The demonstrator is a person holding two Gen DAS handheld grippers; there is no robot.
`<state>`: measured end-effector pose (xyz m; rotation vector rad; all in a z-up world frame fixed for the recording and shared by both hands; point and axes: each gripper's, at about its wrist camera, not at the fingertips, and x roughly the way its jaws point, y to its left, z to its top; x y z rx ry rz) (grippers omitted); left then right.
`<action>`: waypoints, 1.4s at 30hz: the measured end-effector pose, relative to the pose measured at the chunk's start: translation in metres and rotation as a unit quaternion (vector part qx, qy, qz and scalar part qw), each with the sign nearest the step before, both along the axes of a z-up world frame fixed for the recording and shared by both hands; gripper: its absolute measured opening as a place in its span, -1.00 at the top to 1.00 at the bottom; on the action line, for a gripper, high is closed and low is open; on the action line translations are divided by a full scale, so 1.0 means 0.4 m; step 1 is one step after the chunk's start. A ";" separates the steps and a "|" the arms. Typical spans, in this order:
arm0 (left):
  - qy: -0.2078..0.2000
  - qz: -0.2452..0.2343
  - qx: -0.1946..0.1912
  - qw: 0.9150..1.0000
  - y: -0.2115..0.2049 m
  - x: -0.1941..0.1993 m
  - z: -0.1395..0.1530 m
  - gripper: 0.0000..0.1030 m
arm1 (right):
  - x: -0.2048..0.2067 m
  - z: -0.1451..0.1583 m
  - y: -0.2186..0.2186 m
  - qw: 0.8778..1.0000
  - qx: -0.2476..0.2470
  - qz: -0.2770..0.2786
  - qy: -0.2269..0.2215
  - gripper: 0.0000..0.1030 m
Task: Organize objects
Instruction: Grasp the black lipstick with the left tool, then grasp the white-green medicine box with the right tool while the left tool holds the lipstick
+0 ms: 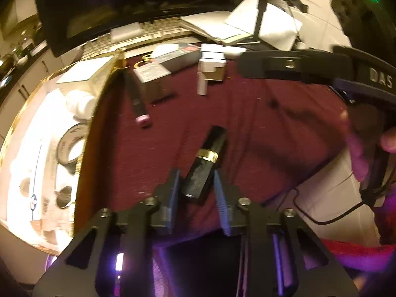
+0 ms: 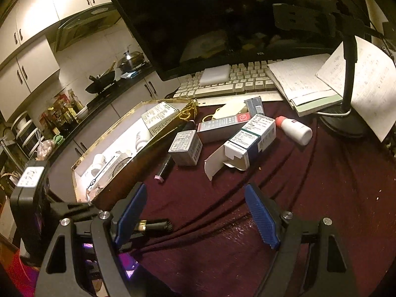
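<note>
A black lipstick tube with a gold band (image 1: 206, 162) lies on the maroon cloth (image 1: 247, 128). My left gripper (image 1: 196, 182) straddles its near end, and its blue pads are close to the tube but not clearly pressing it. The lipstick also shows in the right wrist view (image 2: 154, 225), behind the left pad of my right gripper (image 2: 198, 212), which is open and empty above the cloth. A gold-edged white box (image 2: 118, 148) at the left holds bottles, a carton and tape. A thin pen with a pink end (image 1: 137, 99) lies beside the box.
Several medicine cartons (image 2: 250, 138), a white bottle with a red cap (image 2: 294, 130) and a face mask (image 2: 230, 110) lie on the cloth. A keyboard (image 2: 237, 81), a monitor (image 2: 222, 19), notebooks (image 2: 304, 84) and a lamp stand (image 2: 346, 116) stand behind.
</note>
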<state>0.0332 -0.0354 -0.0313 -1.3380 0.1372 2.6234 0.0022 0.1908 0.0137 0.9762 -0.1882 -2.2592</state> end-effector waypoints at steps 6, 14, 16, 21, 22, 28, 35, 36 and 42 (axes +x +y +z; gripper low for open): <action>-0.011 0.029 0.050 0.998 -0.001 -0.031 -0.003 0.59 | -0.009 -0.011 0.011 1.000 -0.002 -0.004 -0.006 -0.58; 0.001 0.031 0.047 0.998 0.030 -0.046 -0.006 0.67 | -0.024 -0.025 0.034 1.000 0.001 -0.016 -0.014 -0.58; 0.003 0.041 0.048 0.998 0.018 -0.044 -0.008 0.67 | -0.032 -0.028 0.037 1.000 0.002 -0.021 -0.018 -0.59; 0.009 0.078 0.055 0.995 -0.040 -0.052 -0.013 0.67 | -0.051 -0.028 0.034 0.999 0.014 -0.039 -0.018 -0.58; 0.009 0.083 0.062 0.995 -0.050 -0.055 -0.013 0.67 | -0.059 -0.028 0.034 0.999 0.015 -0.046 -0.019 -0.58; 0.018 0.084 0.069 0.994 -0.048 -0.052 -0.014 0.67 | -0.154 -0.025 0.029 0.991 -0.020 -0.126 -0.049 -0.55; 0.014 0.077 0.092 0.993 -0.059 -0.053 -0.015 0.67 | -0.238 -0.059 -0.074 0.985 0.026 -0.157 -0.065 -0.37; 0.014 0.077 0.094 0.992 -0.059 -0.054 -0.015 0.67 | -0.247 -0.070 -0.084 0.985 0.033 -0.155 -0.072 -0.32; 0.008 0.079 0.114 0.990 -0.068 -0.056 -0.013 0.67 | -0.231 -0.067 -0.061 0.986 0.053 -0.148 -0.055 0.14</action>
